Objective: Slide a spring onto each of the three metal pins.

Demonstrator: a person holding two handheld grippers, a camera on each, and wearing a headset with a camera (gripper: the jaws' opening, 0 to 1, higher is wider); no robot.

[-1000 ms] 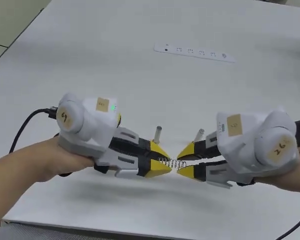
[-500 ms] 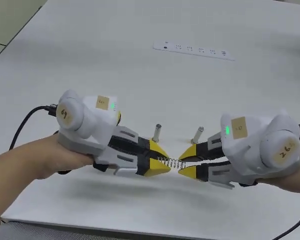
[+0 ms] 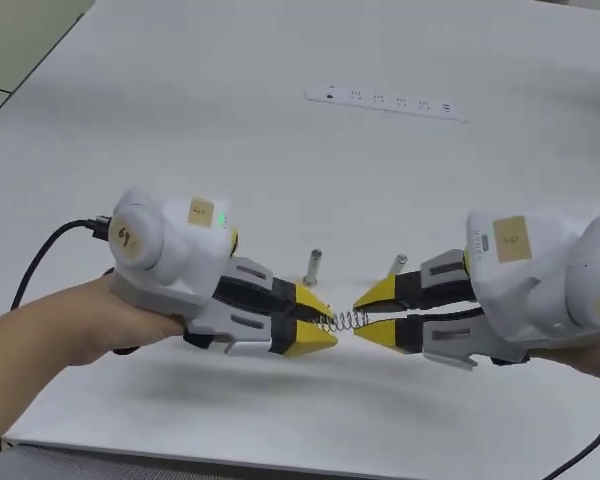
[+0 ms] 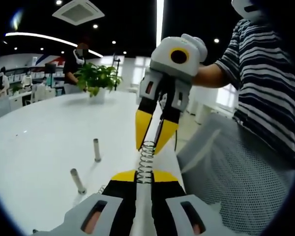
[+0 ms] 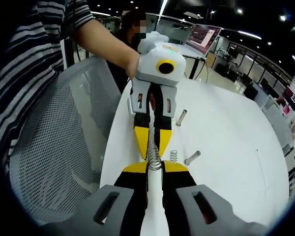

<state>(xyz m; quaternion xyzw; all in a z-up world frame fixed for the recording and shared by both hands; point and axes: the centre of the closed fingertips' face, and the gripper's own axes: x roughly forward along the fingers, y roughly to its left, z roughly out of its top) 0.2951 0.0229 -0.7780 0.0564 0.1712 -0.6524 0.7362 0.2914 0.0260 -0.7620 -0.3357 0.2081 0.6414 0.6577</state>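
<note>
1. Low in the left gripper view: the left gripper, jaws squeezed tight on one end of a spring.
2. Low in the right gripper view: the right gripper, jaws squeezed tight on the other end of the same spring.
3. In the middle of the head view: both yellow tips nose to nose, close but not touching, with the spring lying level between them, up in the air above the white table.
4. Just past the tips, on the table: two metal pins with bare shafts. A left pin standing straight, and a right pin partly hidden behind the right gripper.
5. Middle right of the right gripper view: a loose spring on the table, just beside one pin.
6. Left side of the right gripper view, next to the table edge: a grey mesh chair.
7. Farther back, upper middle of the head view: a white power strip lying flat, well apart from the pins.
8. Farthest, upper left of the left gripper view: a potted plant at the far end of the table.
</note>
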